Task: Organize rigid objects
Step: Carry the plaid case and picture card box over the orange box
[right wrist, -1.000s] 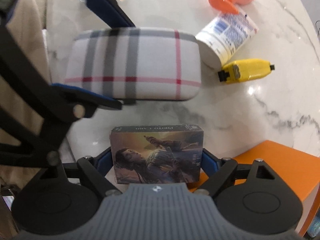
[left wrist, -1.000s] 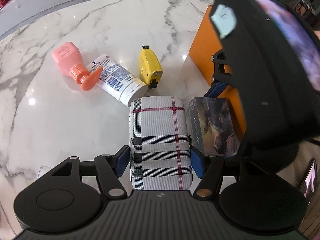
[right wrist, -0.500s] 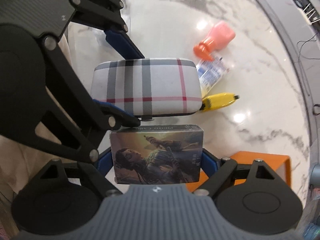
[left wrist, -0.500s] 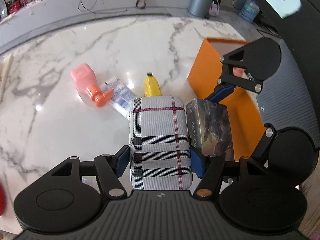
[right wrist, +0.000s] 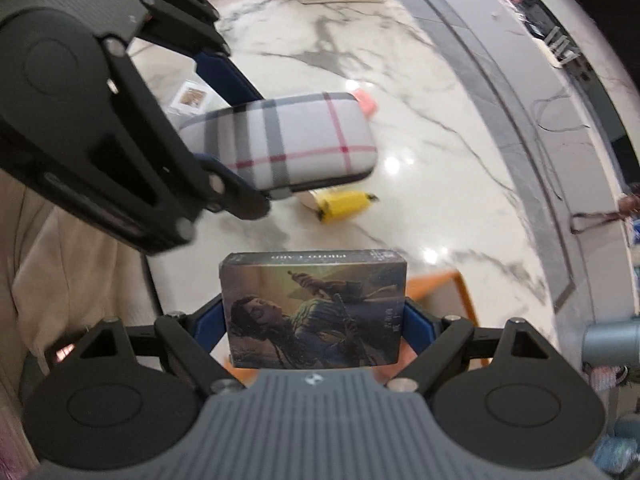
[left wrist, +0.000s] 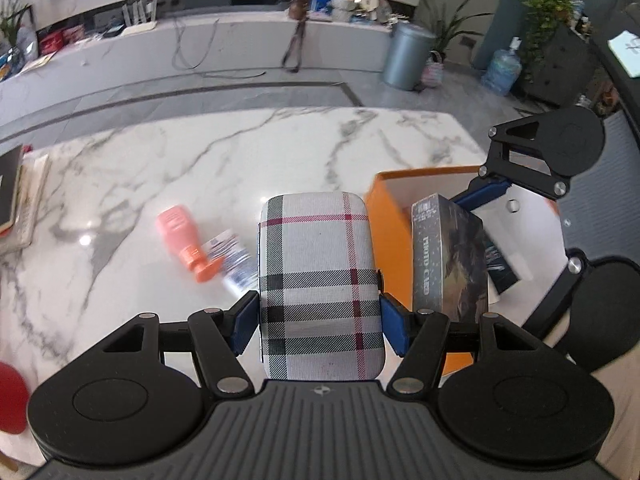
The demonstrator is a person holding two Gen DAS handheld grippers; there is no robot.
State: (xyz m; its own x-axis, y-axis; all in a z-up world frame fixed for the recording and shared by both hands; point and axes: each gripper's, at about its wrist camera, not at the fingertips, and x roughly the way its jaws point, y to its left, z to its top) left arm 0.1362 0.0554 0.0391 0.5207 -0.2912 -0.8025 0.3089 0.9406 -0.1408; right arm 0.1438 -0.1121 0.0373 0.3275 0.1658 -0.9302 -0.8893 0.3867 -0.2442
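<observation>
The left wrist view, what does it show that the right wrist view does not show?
Only the left wrist view: the orange pump bottle, the white tube, and the inside of the orange box. Only the right wrist view: the yellow tape measure and the picture face of the card box. Both: the plaid case in the left hand-held gripper, and the marble table.

White marble table (left wrist: 168,160), grey floor (left wrist: 120,92)

Card box (left wrist: 448,264) side reads "PHOTO CARD" (tube label too blurred).
</observation>
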